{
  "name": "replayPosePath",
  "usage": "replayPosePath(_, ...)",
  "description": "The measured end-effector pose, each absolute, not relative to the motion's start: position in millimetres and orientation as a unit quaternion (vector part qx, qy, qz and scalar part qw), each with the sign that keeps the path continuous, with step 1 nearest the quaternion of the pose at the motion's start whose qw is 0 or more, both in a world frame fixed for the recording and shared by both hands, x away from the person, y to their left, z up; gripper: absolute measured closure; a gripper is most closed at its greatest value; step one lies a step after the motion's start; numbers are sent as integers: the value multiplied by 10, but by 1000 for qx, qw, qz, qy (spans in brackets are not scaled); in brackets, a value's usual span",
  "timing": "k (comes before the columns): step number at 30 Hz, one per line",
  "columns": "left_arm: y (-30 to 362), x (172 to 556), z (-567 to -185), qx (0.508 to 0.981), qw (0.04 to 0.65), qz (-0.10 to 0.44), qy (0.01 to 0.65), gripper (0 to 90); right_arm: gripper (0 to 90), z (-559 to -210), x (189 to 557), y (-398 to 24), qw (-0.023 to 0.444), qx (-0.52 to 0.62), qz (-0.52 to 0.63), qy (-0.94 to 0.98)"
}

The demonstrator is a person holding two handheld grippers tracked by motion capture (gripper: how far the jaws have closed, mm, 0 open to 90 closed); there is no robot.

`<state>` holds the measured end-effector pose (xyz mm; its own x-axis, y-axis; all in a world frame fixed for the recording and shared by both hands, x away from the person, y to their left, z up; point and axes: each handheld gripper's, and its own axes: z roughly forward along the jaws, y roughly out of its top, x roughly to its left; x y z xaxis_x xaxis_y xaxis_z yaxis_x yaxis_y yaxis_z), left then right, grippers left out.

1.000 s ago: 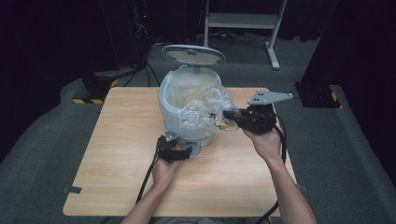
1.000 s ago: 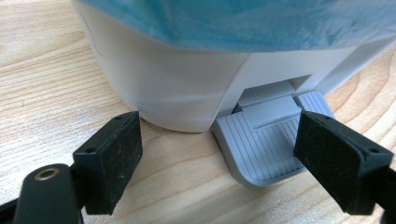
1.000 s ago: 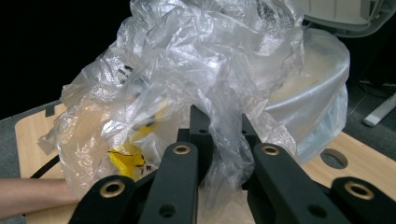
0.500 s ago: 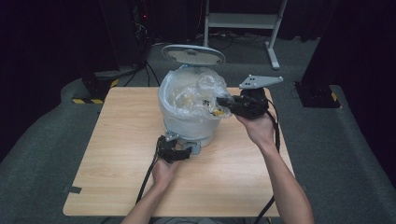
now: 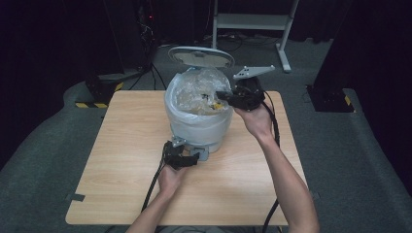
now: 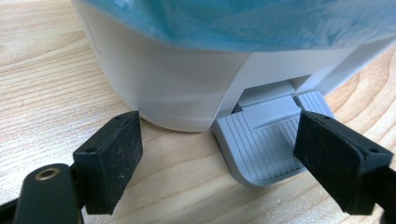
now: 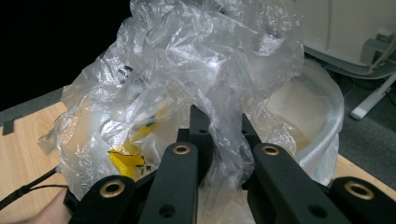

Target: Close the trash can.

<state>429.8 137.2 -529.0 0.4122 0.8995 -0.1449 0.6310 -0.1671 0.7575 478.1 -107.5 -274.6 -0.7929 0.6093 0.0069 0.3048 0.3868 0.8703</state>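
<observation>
Pinching a bunch of the clear plastic bag (image 7: 205, 79), the right gripper (image 7: 219, 140) is closed on it above the white pedal bin (image 5: 199, 128), whose lid (image 5: 200, 57) stands open. The bag is partly gathered but sits inside the bin; lifting it out is left. The left gripper (image 6: 219, 154) rests open on the worktop (image 5: 121, 145), its jaws at either side of the grey pedal (image 6: 261, 144).
</observation>
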Motion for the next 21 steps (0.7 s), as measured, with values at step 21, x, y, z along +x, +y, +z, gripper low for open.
replayPosePath(21,1380,4297,-5288,747,387,173,512,154,839,-2911,5176,-845,153,308,444,828)
